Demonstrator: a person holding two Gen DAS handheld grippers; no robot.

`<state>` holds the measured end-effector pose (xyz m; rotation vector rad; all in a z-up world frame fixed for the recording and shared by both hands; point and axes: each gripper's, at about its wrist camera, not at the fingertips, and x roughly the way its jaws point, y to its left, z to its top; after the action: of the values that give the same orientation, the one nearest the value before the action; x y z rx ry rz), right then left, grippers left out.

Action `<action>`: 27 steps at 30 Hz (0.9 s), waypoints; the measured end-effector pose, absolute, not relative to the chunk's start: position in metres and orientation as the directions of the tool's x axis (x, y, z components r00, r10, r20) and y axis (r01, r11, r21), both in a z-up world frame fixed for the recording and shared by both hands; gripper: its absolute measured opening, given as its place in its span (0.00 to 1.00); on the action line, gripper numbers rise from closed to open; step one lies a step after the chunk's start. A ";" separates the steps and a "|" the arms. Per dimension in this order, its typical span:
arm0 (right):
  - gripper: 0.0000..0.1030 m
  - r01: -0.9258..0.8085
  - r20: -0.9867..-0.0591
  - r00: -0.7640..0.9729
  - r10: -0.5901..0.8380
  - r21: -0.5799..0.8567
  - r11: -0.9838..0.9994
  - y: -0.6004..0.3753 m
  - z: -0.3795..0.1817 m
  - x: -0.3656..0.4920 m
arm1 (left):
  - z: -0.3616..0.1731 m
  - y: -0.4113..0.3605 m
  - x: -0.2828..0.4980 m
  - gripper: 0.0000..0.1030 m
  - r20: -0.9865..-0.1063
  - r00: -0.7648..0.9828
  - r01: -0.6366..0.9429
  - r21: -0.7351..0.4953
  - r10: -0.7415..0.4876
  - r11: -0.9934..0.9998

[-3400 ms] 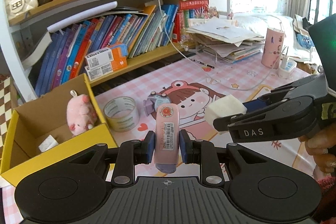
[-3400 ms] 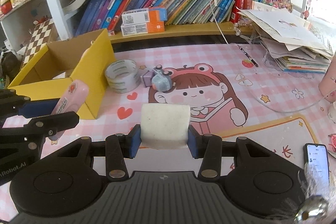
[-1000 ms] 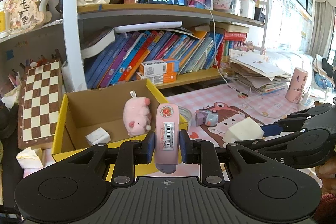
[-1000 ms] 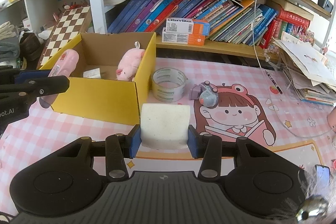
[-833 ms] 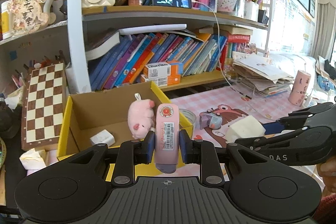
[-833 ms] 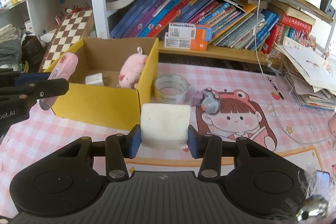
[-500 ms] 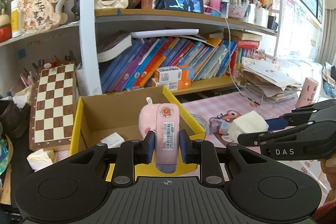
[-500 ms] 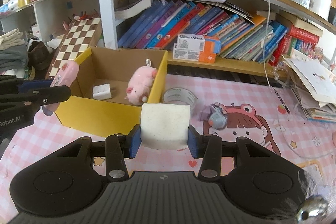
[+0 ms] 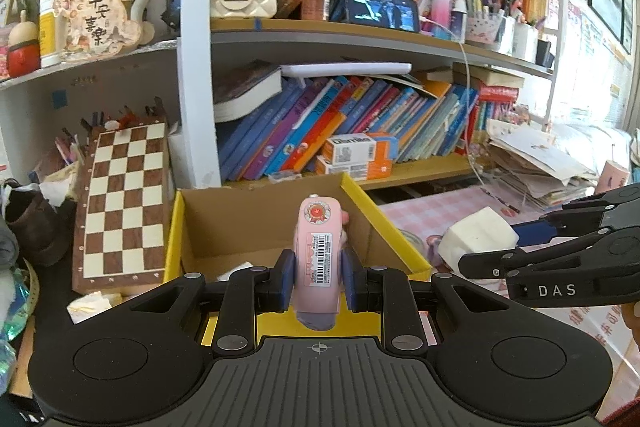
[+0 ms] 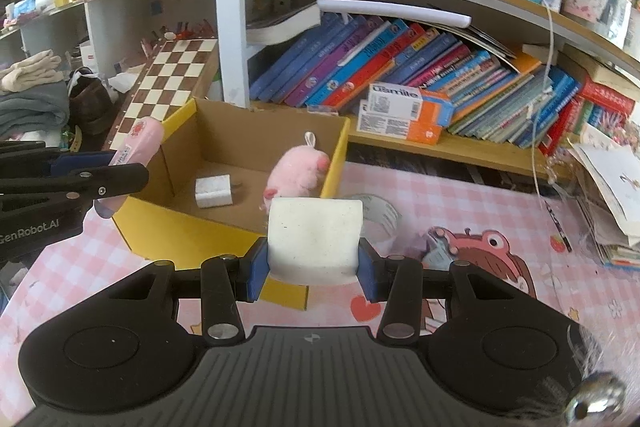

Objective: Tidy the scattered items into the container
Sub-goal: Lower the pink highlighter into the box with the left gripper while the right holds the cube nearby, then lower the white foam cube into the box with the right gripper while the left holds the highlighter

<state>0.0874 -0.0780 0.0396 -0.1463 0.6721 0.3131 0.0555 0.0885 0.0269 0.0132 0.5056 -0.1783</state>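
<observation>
My left gripper [image 9: 318, 285] is shut on a pink case with a barcode label [image 9: 319, 259], held just in front of the yellow cardboard box [image 9: 384, 223]. The same pink case [image 10: 134, 143] shows at the box's left wall in the right wrist view. A white foam block [image 10: 314, 241] is clamped in my right gripper [image 10: 314, 273], near the box's front right corner [image 10: 336, 155]; the block [image 9: 478, 241] appears right of the box in the left wrist view. Inside the box lie a pink plush pig [image 10: 298, 173] and a small white cube [image 10: 214, 191].
A tape roll [image 10: 378, 213] and a small blue-grey toy [image 10: 438, 249] sit on the pink checked mat right of the box. A chessboard [image 9: 124, 203] leans left of it. A bookshelf [image 10: 400, 75] rises close behind, and stacked papers [image 9: 532, 163] lie at the far right.
Both grippers have moved closer to the box, each a little higher, still holding their items. The box now fills more of both views, and the plush pig is mostly hidden behind the pink case.
</observation>
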 end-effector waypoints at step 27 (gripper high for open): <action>0.41 -0.471 -0.673 0.661 0.332 -0.028 0.882 -0.019 0.023 0.161 | -0.016 0.130 0.120 0.23 -0.573 0.813 0.090 -0.052 -0.103 0.995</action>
<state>0.1605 -0.0186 0.0227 -0.2068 0.7164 0.4574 0.1201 0.1302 -0.0156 -0.0231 0.6133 -0.1029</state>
